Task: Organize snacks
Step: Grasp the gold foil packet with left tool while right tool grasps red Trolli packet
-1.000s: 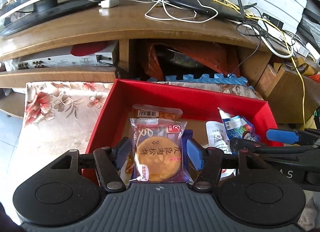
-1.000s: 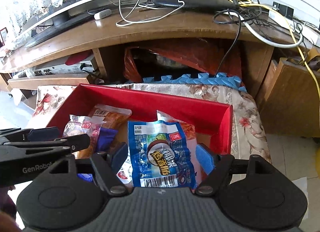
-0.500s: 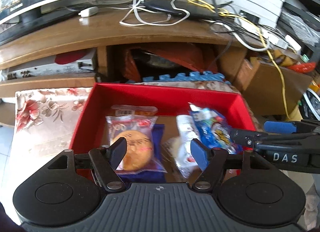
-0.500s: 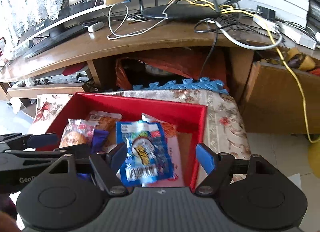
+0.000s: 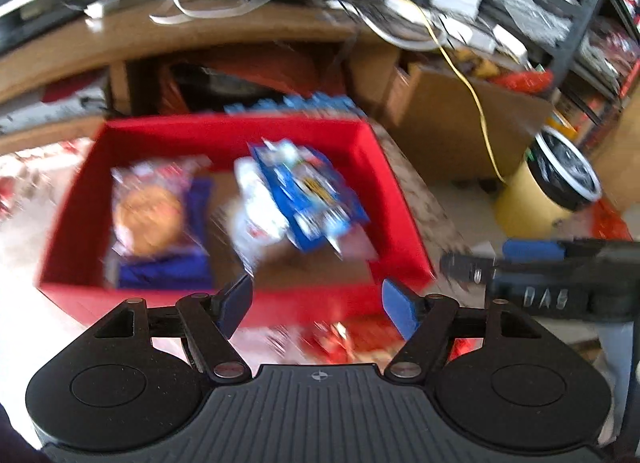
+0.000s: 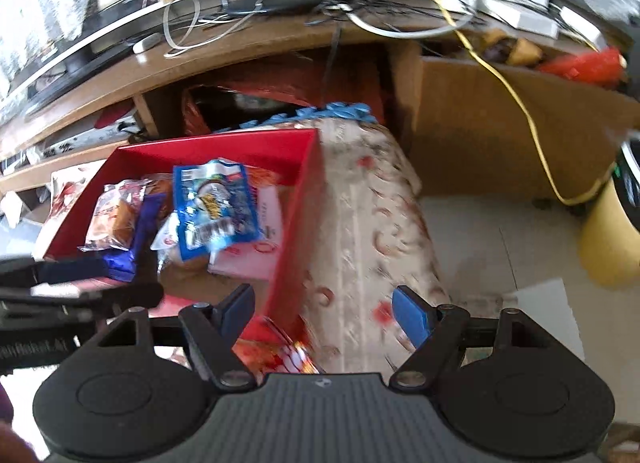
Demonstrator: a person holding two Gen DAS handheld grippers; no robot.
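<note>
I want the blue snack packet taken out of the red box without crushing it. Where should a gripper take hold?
Judging by its pose, pinch the blue snack packet by its flat lower sealed edge, coming from above: it lies uppermost, tilted over other packets in the red box.

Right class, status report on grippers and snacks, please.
Left gripper open, empty. Right gripper open, empty. Snack packets in red box, blue packet topmost. Nothing blocking.

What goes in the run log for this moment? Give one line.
left gripper: open, empty | right gripper: open, empty | cake packet and blue packet: in red box
</note>
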